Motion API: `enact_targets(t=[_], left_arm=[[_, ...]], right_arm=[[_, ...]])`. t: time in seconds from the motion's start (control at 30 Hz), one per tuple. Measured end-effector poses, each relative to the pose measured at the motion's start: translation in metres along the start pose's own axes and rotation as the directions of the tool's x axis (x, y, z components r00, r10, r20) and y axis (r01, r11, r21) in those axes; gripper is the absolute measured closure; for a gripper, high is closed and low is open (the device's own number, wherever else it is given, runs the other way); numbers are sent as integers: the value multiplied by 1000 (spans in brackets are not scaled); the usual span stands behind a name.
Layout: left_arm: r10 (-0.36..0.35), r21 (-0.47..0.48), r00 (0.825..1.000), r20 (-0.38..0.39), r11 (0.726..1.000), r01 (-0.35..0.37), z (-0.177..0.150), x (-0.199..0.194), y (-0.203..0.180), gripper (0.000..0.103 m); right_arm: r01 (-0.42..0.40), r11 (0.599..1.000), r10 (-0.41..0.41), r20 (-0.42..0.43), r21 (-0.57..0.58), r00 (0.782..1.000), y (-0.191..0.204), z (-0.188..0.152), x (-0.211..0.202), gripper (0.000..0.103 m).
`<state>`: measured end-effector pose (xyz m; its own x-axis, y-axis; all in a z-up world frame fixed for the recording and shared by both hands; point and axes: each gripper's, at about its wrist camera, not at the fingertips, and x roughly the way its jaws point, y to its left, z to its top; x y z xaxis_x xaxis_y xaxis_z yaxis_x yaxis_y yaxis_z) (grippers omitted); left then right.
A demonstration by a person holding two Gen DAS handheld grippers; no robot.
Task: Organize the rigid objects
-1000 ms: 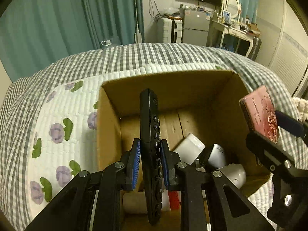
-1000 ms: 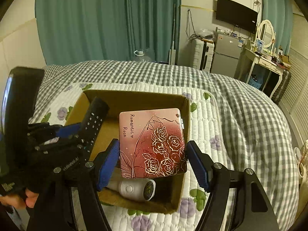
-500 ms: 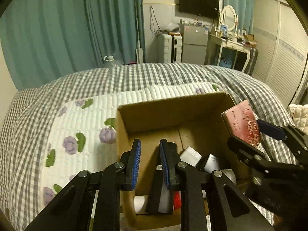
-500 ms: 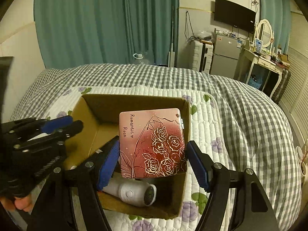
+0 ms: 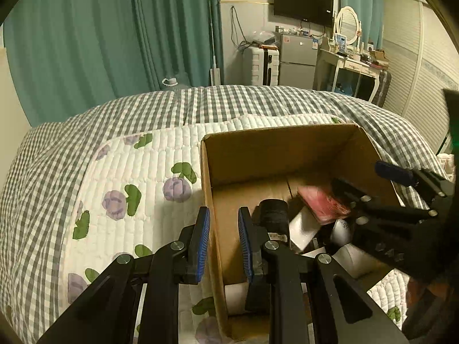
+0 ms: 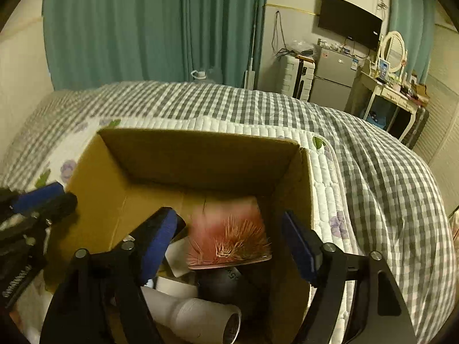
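Both wrist views over one carton (image 5: 287, 140)

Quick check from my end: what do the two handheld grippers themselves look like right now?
Both are matte black with angular, linked arms and silver screw heads. The left gripper and the right gripper each carry two flat fingers lined with ribbed blue pads. White lettering, unreadable, marks the left gripper's body in the right wrist view.

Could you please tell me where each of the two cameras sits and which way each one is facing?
Left wrist view: on the left gripper, looking forward and down at the left wall of the cardboard box on the bed; own jaws empty, nearly shut; right gripper at right.
Right wrist view: on the right gripper, looking down into the box; own jaws opening, clear of the blurred pink rose case; left gripper at left.
Shared: box, pink case, checked bedding, teal curtains, television.
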<state>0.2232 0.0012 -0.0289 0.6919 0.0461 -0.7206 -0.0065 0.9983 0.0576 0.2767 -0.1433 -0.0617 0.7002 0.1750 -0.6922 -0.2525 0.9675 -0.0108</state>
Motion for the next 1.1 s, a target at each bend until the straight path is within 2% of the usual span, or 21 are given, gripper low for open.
enact_targets(t=[0.17, 0.37, 0.5, 0.53, 0.6, 0.63, 0.67, 0.73, 0.77, 0.83, 0.97, 1.1], left_arm=[[-17, 1, 999, 44, 1000, 17, 5, -27, -2, 80], [-27, 15, 989, 145, 1000, 25, 16, -101, -12, 80], [-39, 35, 975, 218, 999, 32, 14, -157, -17, 79], [-49, 40, 972, 232, 998, 40, 13, -169, -17, 75], [-58, 41, 964, 261, 998, 49, 9, -189, -17, 57], [-61, 43, 958, 279, 998, 51, 5, -199, -18, 36], [-52, 39, 951, 304, 998, 42, 0, -210, -18, 22], [-40, 40, 943, 330, 999, 28, -8, -222, -19, 12], [-36, 42, 940, 339, 999, 23, -11, -226, -19, 6], [-22, 39, 935, 353, 999, 9, -19, -229, -19, 0], [-17, 25, 927, 375, 1000, 9, -36, -227, -16, 0], [-22, -2, 925, 378, 1000, 24, -55, -213, -10, 0]], right_arm=[[25, 1000, -26, 55, 16, 998, -9, 8, -34, 27], [71, 997, -74, 135, 32, 988, -21, 25, -114, 27], [92, 995, -99, 186, 49, 978, -28, 24, -175, 27], [99, 994, -108, 198, 55, 974, -29, 21, -190, 27], [114, 992, -121, 218, 49, 968, -30, 15, -215, 26], [122, 992, -129, 230, 42, 965, -29, 11, -230, 24], [127, 991, -132, 239, 39, 962, -28, 7, -238, 21], [121, 991, -130, 263, 50, 956, -27, -1, -258, 7], [115, 992, -125, 271, 54, 954, -26, -4, -264, 5], [100, 993, -113, 291, 60, 950, -25, -12, -274, 0], [71, 995, -91, 315, 74, 945, -22, -28, -284, 0], [53, 995, -80, 338, 88, 938, -19, -46, -275, 0]])
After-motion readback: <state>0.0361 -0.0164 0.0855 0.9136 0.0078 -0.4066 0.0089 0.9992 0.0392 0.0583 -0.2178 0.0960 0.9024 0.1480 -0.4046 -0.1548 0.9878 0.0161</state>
